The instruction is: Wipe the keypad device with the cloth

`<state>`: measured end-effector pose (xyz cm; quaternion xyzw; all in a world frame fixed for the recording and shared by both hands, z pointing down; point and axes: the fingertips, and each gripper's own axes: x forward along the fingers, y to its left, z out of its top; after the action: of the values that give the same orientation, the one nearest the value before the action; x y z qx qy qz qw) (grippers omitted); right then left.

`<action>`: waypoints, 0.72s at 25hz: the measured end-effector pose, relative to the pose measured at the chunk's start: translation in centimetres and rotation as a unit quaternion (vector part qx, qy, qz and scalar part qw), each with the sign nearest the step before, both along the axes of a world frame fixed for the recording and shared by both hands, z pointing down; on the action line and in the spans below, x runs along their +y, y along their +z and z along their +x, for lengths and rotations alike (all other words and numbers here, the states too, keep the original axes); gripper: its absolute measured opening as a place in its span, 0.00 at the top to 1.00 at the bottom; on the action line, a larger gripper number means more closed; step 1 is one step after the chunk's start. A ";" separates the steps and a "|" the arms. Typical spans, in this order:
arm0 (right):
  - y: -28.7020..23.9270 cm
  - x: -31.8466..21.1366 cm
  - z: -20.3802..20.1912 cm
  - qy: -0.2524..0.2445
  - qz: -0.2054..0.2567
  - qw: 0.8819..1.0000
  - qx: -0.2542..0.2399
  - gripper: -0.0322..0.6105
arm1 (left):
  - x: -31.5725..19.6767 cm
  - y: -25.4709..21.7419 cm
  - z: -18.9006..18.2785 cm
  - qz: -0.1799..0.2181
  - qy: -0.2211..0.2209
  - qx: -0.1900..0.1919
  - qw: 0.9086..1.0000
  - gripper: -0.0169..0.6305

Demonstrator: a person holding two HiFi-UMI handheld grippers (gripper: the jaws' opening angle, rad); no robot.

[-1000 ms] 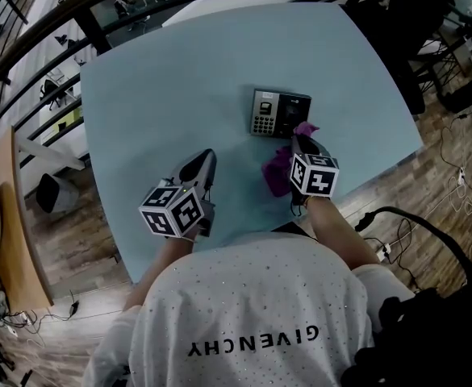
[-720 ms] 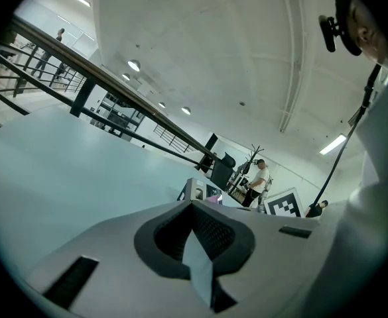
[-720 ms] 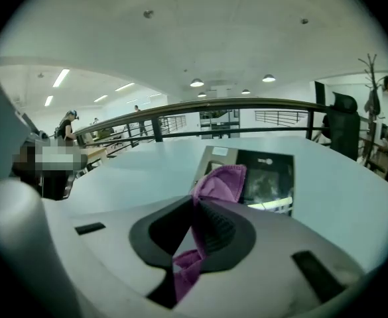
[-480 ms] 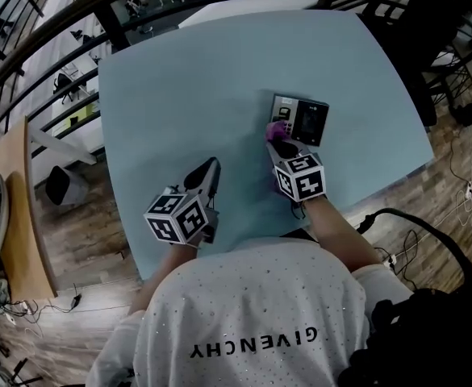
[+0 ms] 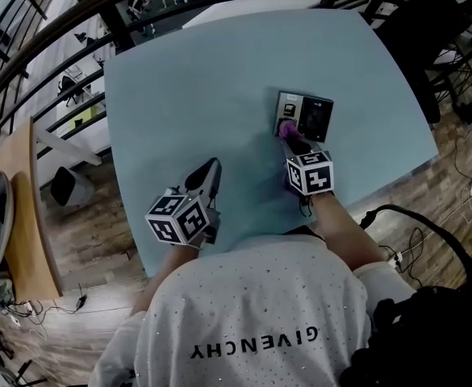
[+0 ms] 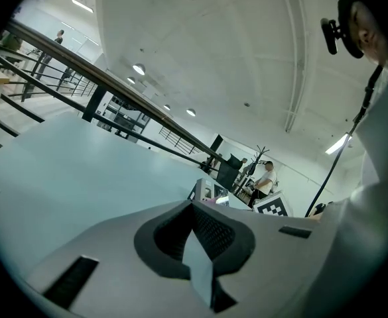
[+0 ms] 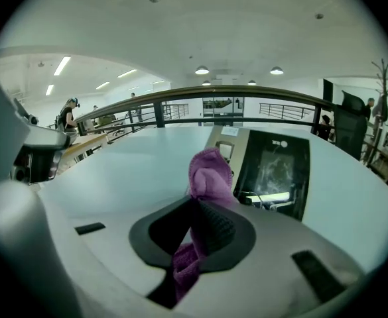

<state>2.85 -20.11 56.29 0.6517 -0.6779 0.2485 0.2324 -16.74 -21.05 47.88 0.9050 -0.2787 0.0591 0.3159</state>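
The keypad device (image 5: 303, 115) lies flat on the pale blue table (image 5: 187, 87), right of its middle; in the right gripper view it (image 7: 273, 167) shows a dark glossy screen. My right gripper (image 5: 291, 139) is shut on the purple cloth (image 7: 209, 171), whose bunched tip (image 5: 286, 127) rests on the device's near-left corner, over the keys. My left gripper (image 5: 206, 174) hovers over bare table to the left, jaws shut with nothing between them; the device (image 6: 209, 191) shows beyond it in the left gripper view.
The table's near edge (image 5: 244, 244) runs just under both hands. A dark railing (image 5: 66, 31) curves behind the table. A wooden floor with cables (image 5: 453, 176) lies to the right, a wooden desk (image 5: 22, 216) to the left.
My right gripper carried the cloth from the device's near-right side up and left onto its keypad corner. The left gripper stayed put; the view shifted slightly.
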 end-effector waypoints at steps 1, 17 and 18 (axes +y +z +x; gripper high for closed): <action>0.0 0.2 0.3 0.006 -0.001 1.000 0.000 0.90 | 0.0 -0.1 0.0 0.001 0.002 0.000 1.000 0.97; 0.3 3.3 5.5 0.086 0.000 0.996 -0.018 0.90 | 0.1 -2.0 -1.1 0.019 -0.028 -0.005 0.999 0.97; 0.3 3.6 5.8 0.088 -0.001 0.996 -0.019 0.90 | 0.2 -2.3 -1.0 0.020 -0.031 -0.004 0.999 0.97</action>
<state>8.65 -16.52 56.60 0.7037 -0.6221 0.2808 0.1972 -17.77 -20.86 45.62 0.9018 -0.3094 0.0473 0.2979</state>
